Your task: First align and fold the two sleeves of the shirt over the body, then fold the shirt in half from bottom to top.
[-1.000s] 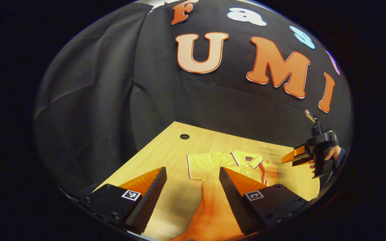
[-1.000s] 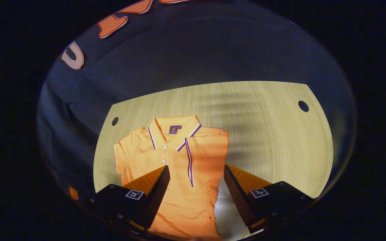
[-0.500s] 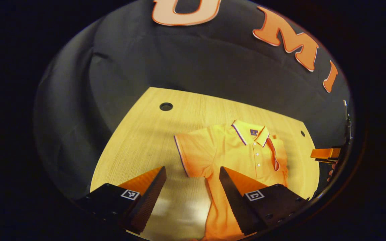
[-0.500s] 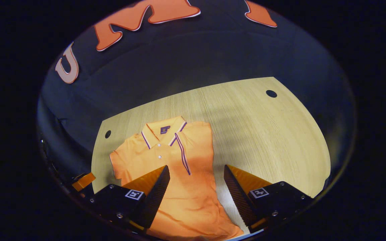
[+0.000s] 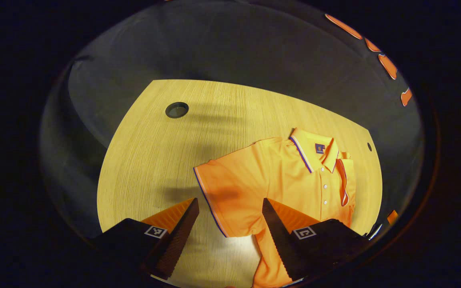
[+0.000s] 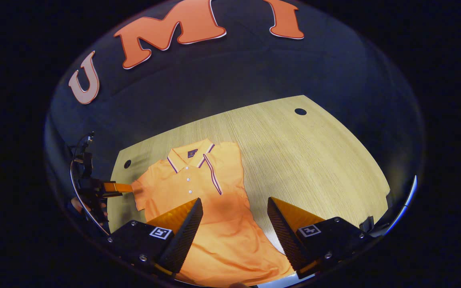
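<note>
Through the left gripper view I see my left gripper released, its two wedge-shaped fingers spread wide with ridged, saw-toothed inner faces, grasping nothing. Between and beyond them lies the shirt, a soft knit polo with a stiff collar edged in thin stripes, a small square tag inside the neck and a row of pale buttons down the placket. Its near sleeve is spread flat on the worktop, hem piped with a thin line; the far sleeve is already turned over the body, a narrow strip by the placket. The worktop is pale wood with fine straight grain and a round cable hole. The shirt's lower part is cut off at the bottom edge and partly hidden behind my right-hand finger. In the right gripper view my right gripper is likewise released, its serrated wedges apart above the cloth, holding nothing. The shirt lies flat toward the worktop's left side, softly rumpled near the hem, which runs behind the fingers. At the far left I can see the left gripper with its tips at the spread sleeve's edge; whether they touch the fabric is too small to tell. The hand holding it is dim and half hidden. Two round holes mark the wood.
</note>
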Motion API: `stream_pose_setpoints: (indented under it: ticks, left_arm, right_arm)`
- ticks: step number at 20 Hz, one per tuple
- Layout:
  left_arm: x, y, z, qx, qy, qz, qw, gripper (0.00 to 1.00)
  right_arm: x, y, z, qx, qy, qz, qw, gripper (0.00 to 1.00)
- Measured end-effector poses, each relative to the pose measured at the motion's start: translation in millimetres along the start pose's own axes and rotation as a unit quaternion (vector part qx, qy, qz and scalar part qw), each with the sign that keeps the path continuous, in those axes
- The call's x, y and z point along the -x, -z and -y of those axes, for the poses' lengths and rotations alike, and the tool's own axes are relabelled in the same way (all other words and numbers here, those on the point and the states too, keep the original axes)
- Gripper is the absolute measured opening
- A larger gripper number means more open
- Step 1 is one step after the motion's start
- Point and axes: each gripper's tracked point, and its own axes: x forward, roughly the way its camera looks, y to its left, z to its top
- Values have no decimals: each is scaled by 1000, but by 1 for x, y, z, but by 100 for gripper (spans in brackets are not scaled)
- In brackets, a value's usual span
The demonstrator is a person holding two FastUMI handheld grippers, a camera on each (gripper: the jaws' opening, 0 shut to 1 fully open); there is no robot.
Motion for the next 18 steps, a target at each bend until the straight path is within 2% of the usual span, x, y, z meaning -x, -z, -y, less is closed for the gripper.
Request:
stream_pose_setpoints:
  ticks: [3, 8, 11, 12, 14, 15, 17, 18]
  left_arm:
    - [-19, -1, -2, 12, -2, -36, 999, 98]
    - [-41, 13, -6, 15, -31, -97, 995, 99]
    - [-43, 12, -13, 29, -56, -104, 993, 98]
    - [-47, 14, -13, 28, -62, -104, 992, 92]
    - [-45, 19, -18, 4, -78, -118, 990, 90]
    - [-46, 17, -18, -4, -77, -119, 990, 84]
    - [-48, 18, -14, -15, -72, -122, 990, 77]
    - [-49, 18, -11, -26, -67, -125, 990, 70]
  right_arm:
    - [5, 17, 5, 4, 4, -6, 1000, 99]
    - [16, 33, 5, -3, -5, 5, 1000, 99]
    - [21, 43, 10, -7, -6, 7, 1000, 99]
    - [23, 44, 11, -9, -8, 12, 1000, 99]
    - [24, 46, 13, -20, -11, 17, 1000, 99]
    - [25, 49, 15, -24, -10, 17, 1000, 99]
    - [26, 54, 19, -32, -6, 13, 999, 99]
    - [26, 55, 20, -37, -6, 12, 999, 99]
